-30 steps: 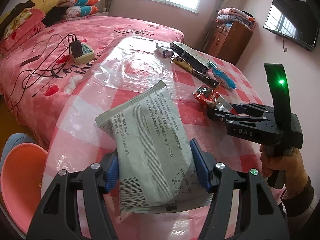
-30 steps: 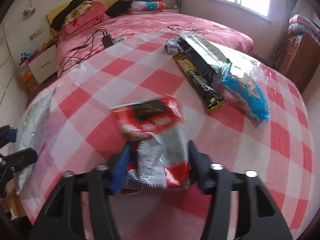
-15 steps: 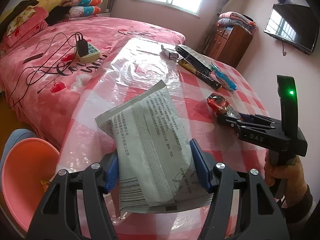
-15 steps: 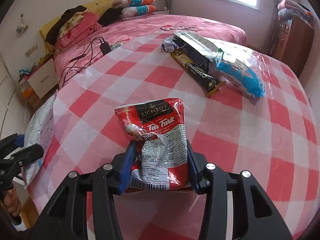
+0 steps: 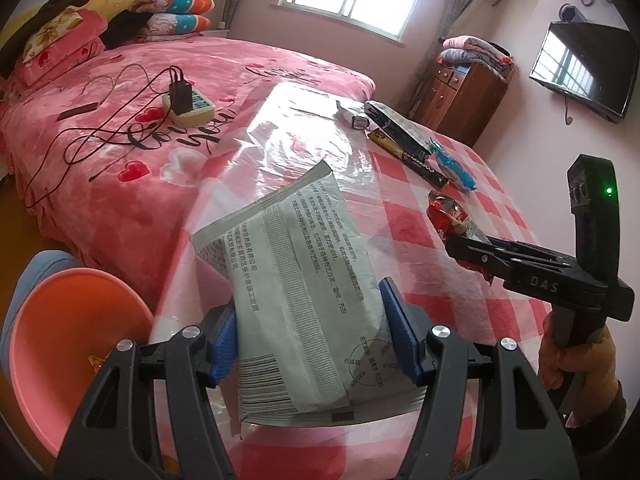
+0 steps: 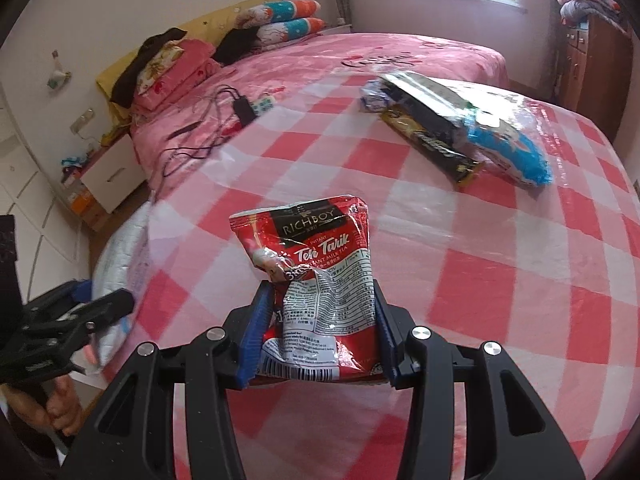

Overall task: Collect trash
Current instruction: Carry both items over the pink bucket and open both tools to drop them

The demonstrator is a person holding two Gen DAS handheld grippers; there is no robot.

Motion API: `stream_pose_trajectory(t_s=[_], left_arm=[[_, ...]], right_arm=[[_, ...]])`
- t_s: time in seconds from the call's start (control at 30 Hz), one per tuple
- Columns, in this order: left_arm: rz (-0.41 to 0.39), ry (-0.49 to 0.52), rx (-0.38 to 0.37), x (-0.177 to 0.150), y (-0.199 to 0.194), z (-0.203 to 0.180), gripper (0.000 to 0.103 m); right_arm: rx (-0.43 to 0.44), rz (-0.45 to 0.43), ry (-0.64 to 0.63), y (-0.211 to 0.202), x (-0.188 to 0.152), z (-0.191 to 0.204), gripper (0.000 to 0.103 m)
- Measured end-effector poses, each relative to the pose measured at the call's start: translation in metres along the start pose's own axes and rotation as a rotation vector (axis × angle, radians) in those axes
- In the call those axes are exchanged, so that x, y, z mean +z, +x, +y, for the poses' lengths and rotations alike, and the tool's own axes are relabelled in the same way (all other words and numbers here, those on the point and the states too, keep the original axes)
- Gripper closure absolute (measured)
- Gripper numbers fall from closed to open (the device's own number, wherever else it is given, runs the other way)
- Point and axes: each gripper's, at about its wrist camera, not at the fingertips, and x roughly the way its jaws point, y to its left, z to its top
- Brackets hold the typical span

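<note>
two grippers are each holding a piece of trash over a round surface [image 6: 500,240] that is wearing a red-and-white checked cloth under clear plastic. behind it a bed [image 5: 120,152] in a pink cover is taking up most of the room, with a power strip [image 5: 188,110] and its black cables lying on it. low at the left edge of the surface an orange basin [image 5: 68,344] is sitting, with what may be a small yellow scrap inside, though it is too small to be sure.

the left gripper [image 5: 308,344] is clamping a grey-white printed packet [image 5: 300,292] between its blue pads, closed only as far as the packet's width, and the packet is standing tilted away from the camera above the near edge of the surface, just right of the basin. the right gripper [image 6: 316,336] is squeezing a red tea sachet [image 6: 316,272] in the same way, its jaws pressing in on the crumpled lower half, and the sachet is hanging clear above the checks.

at the far side of the surface the remaining trash is lying together: a long black-and-silver wrapper [image 6: 424,100], a dark coffee stick [image 6: 432,144] touching it, a blue wrapper [image 6: 508,152] just beside them, and a small white wrapper [image 6: 372,96] at the far end.
</note>
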Motion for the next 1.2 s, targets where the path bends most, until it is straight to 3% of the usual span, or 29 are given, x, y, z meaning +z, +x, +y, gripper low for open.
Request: stream_pose_trajectory(t_s=[0.37,0.63,1.1,1.17,1.2], left_arm=[[-0.043,-0.058,0.043,-0.004,-0.029,0.036,0.038],[-0.064,-0.113,0.128,-0.013,-0.055,0.079,0.038],[0.001,-0.287,0.277,-0.051,-0.058,0.172,0.038],[0.013,-0.310,0.310,-0.056,-0.056,0.183,0.031],[0.016,-0.319,0.327,-0.058,-0.057,0.187,0.029]], right_arm=[[0.177,0.021,-0.051,0.002,0.012,0.066,0.055],[0.276,0.063,-0.118,0.020,0.019,0.121,0.055],[0.393,0.181,-0.252,0.065,0.011,0.216,0.053],[0.415,0.212,-0.263,0.073,0.006,0.226,0.051],[0.439,0.224,-0.263,0.075,0.004,0.229,0.046]])
